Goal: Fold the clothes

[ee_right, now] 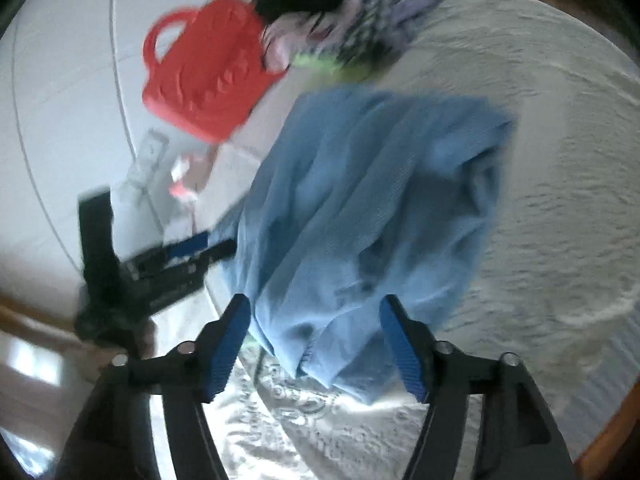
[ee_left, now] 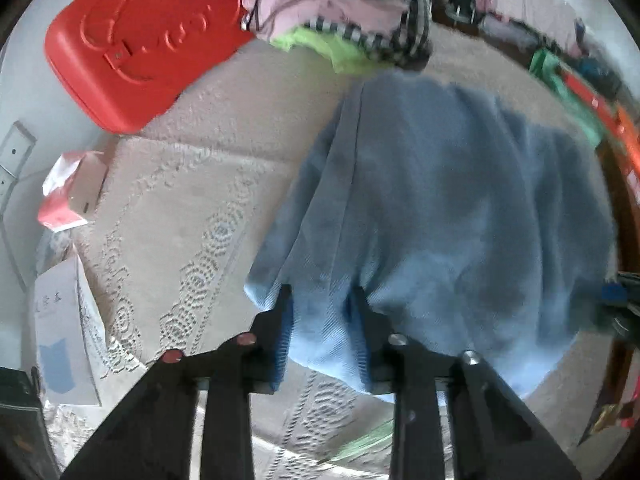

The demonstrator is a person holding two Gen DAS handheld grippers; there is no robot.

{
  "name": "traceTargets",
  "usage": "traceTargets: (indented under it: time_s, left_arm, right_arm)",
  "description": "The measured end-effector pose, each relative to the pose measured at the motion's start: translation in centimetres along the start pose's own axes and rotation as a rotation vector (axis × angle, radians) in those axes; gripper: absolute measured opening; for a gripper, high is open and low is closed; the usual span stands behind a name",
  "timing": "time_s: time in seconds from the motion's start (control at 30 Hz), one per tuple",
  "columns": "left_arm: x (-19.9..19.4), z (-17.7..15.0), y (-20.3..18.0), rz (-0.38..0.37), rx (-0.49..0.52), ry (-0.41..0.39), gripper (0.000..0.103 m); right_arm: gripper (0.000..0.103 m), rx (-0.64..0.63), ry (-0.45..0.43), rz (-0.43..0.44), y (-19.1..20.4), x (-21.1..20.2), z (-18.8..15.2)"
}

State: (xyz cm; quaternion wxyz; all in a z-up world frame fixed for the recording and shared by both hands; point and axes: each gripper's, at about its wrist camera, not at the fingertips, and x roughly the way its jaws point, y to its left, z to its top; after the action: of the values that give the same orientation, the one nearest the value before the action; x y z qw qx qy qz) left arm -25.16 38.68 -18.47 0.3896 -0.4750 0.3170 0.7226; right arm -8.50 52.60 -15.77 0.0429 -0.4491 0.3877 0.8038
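A light blue knitted garment (ee_left: 440, 208) hangs bunched over a cream lace tablecloth (ee_left: 192, 208). My left gripper (ee_left: 322, 296) has its fingers partly closed with the blue cloth's edge lying between them. In the right wrist view the same garment (ee_right: 360, 220) drapes down between the two fingers of my right gripper (ee_right: 314, 304), which stand wide apart. The left gripper (ee_right: 188, 252) shows in the right wrist view, at the cloth's left edge. Both views are blurred by motion.
A red plastic bag-shaped case (ee_left: 148, 40) lies at the back left. A pile of clothes (ee_left: 344, 28), pink, green and striped, sits behind the blue garment. Paper boxes (ee_left: 64, 320) lie at the left table edge. A wooden table rim (ee_right: 608, 432) shows at right.
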Motion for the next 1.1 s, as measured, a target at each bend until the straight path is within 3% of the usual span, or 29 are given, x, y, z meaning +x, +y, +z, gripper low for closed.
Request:
traceTargets:
  time_s: [0.07,0.13,0.27,0.33,0.37,0.4,0.47,0.5,0.6,0.67,0.7,0.73,0.8,0.83,0.87,0.93,1.1]
  left_arm:
    - [1.1,-0.5,0.7,0.044,0.013,0.032,0.023]
    - [1.9,-1.1,1.8,0.024,-0.013,0.047,0.024]
    - [0.1,-1.1,2.1,-0.016,-0.017,0.006,0.026]
    - [-2.1,-0.5,2.0,-0.064,-0.016,-0.047,0.030]
    - [-3.4,-0.1,2.0,-0.092,-0.018,-0.083,0.042]
    - [-4.7,0.4,1.9,-0.115,-0.021,-0.117,0.062]
    - [-6.2,1.7,1.6,-0.124,-0.042,-0.172,0.080]
    - [-6.4,2.6,1.4,-0.139,-0.055,-0.187,0.080]
    - [-4.6,5.6,0.5,-0.184,-0.086,-0.155,0.080]
    - [-2.9,7.7,-0.4,-0.217,-0.097,-0.120,0.080]
    - [-2.1,8.8,-1.1,-0.217,-0.086,-0.115,0.080]
    - [-1.3,9.7,-1.8,-0.220,-0.067,-0.113,0.076]
    - [0.7,11.3,-2.9,-0.207,-0.030,-0.088,0.037]
    - [2.2,11.9,-3.2,-0.165,-0.011,-0.058,0.026]
    - [3.7,12.4,-3.5,-0.114,0.006,-0.026,0.013]
    - [6.7,12.9,-3.5,0.024,0.020,0.040,0.008]
    - [7.5,12.5,-2.9,0.004,0.011,0.034,0.008]
  right_arm:
    - [0.003,0.002,0.024,-0.073,-0.8,1.1,-0.5]
    - [0.003,0.052,0.041,-0.111,-2.8,0.8,-1.1]
    - [0.002,0.137,0.050,-0.168,-6.8,-1.5,-2.2]
    - [0.003,0.140,0.011,-0.163,-6.9,-2.8,-1.2]
    - [0.008,0.139,-0.012,-0.157,-6.8,-3.5,-0.5]
    - [0.016,0.138,-0.035,-0.152,-6.7,-4.2,0.1]
    - [0.059,0.136,-0.081,-0.141,-6.5,-5.5,1.4]
    - [0.064,0.134,-0.104,-0.135,-6.4,-6.2,2.0]
    - [0.066,0.131,-0.174,-0.118,-6.1,-8.2,4.0]
    - [0.083,0.141,-0.182,-0.129,-6.3,-7.3,5.3]
    - [0.086,0.144,-0.175,-0.135,-6.3,-6.4,5.9]
    - [0.086,0.147,-0.169,-0.142,-6.4,-5.6,6.5]
    - [0.084,0.138,-0.145,-0.150,-6.3,-3.7,7.5]
    - [0.056,0.119,-0.125,-0.163,-6.1,-2.8,7.7]
    - [0.006,0.115,-0.103,-0.181,-6.6,-2.1,7.8]
    - [0.009,0.128,-0.061,-0.215,-8.0,-0.7,8.0]
    - [0.013,0.198,-0.060,-0.209,-10.7,-0.1,7.8]
